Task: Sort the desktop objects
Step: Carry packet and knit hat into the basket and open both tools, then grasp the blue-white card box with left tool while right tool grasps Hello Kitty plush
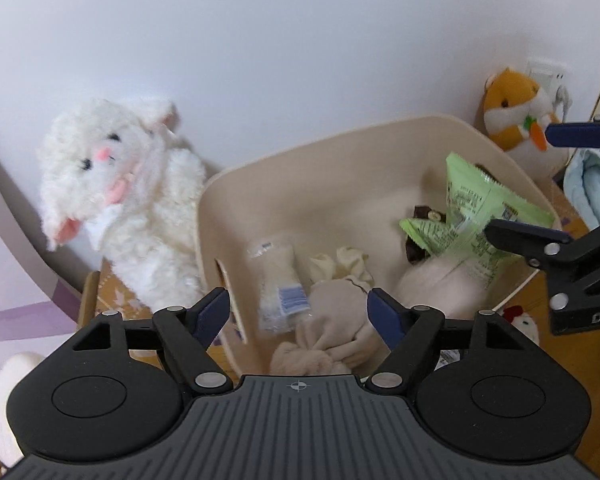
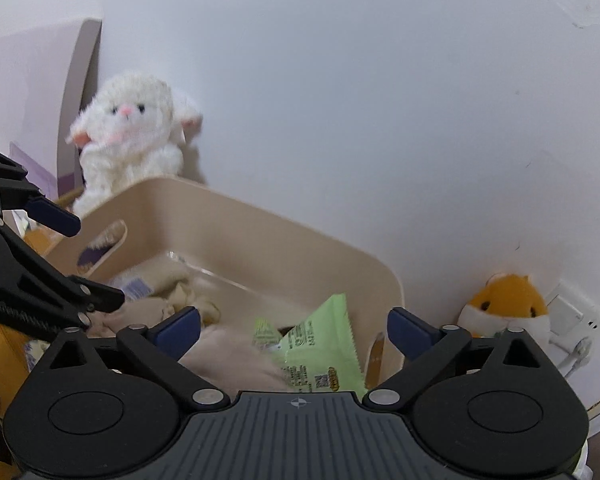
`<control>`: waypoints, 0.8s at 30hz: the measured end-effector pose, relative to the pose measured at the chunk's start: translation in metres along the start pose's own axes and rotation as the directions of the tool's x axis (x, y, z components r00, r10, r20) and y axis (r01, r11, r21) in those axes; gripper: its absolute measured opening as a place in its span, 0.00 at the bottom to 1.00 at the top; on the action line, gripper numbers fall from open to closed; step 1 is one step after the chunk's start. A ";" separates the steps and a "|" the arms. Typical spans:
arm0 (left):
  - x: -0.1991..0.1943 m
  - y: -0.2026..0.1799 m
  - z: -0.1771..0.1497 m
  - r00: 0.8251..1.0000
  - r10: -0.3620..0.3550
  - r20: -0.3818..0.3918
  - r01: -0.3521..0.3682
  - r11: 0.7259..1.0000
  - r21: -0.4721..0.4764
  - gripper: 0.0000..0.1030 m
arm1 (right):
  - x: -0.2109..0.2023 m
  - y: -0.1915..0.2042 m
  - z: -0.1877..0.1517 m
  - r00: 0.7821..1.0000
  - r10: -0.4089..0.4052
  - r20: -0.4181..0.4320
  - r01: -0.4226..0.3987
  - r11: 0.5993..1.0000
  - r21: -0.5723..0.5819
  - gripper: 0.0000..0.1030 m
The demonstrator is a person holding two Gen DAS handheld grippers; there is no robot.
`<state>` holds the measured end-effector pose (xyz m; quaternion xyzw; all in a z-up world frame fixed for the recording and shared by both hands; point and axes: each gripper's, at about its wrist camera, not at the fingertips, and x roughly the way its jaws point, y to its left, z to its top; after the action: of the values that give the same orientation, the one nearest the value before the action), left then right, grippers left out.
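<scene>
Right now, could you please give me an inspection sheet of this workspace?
Surface: wooden desk, mostly covered.
Job's things: beige bin holding green snack packets, a clear wrapped packet, beige cloth bundles and a dark wrapper.
Clutter: white plush lamb left of the bin, orange plush hamster behind its right corner, pale blue padded item at right.
Grippers: left gripper and right gripper both open over the bin, holding nothing.
Cables: white plug and cord at the wall socket.
Surroundings: plain white wall.
</scene>
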<state>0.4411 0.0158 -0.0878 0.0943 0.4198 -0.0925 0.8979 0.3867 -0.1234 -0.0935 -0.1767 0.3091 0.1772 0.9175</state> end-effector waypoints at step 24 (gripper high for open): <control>0.010 0.018 -0.109 0.978 0.005 -0.208 0.026 0.989 0.145 0.78 | -0.009 -0.024 -0.118 0.971 0.010 -0.240 0.050 0.969 0.242 1.00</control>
<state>0.3719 0.0591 -0.1624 0.1671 0.5039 -0.1176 0.8393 0.3301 -0.1975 -0.1709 -0.0844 0.4353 0.1054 0.8901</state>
